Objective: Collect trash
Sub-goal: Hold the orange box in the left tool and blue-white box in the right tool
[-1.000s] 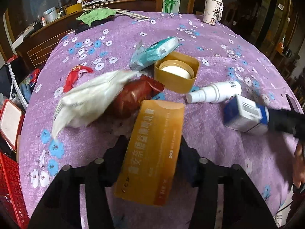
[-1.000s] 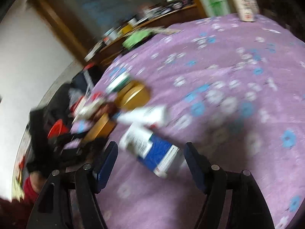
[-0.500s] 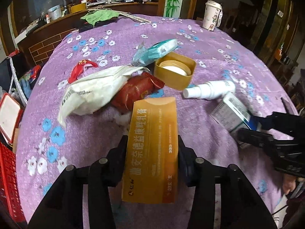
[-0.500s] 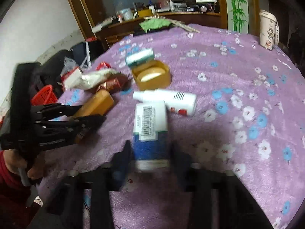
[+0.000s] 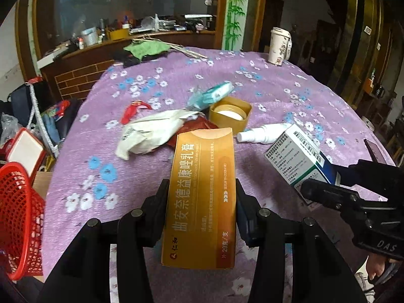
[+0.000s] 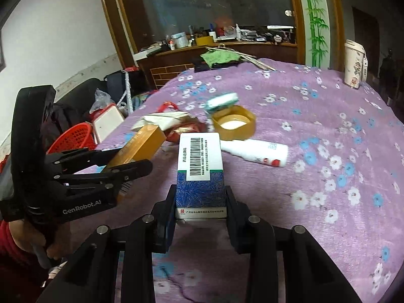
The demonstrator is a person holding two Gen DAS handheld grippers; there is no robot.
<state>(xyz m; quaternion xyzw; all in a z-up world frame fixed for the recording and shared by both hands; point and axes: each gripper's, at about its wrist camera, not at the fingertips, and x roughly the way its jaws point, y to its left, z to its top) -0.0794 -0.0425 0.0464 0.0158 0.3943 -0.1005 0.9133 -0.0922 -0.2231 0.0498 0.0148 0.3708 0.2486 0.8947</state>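
Above the purple floral counter (image 5: 315,96), I am pinching the gold carton (image 5: 202,202) in my left hand-held gripper (image 5: 202,217) and the blue-and-white medicine box (image 6: 200,174) in my right hand-held gripper (image 6: 200,209); a red basket (image 5: 17,217) is sitting off the counter's left edge.

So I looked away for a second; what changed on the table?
The right gripper closed its jaws on the blue-and-white box and lifted it off the purple cloth. The left gripper kept hold of the orange box, raising it slightly. The spray bottle, yellow tub and wrappers stayed put.
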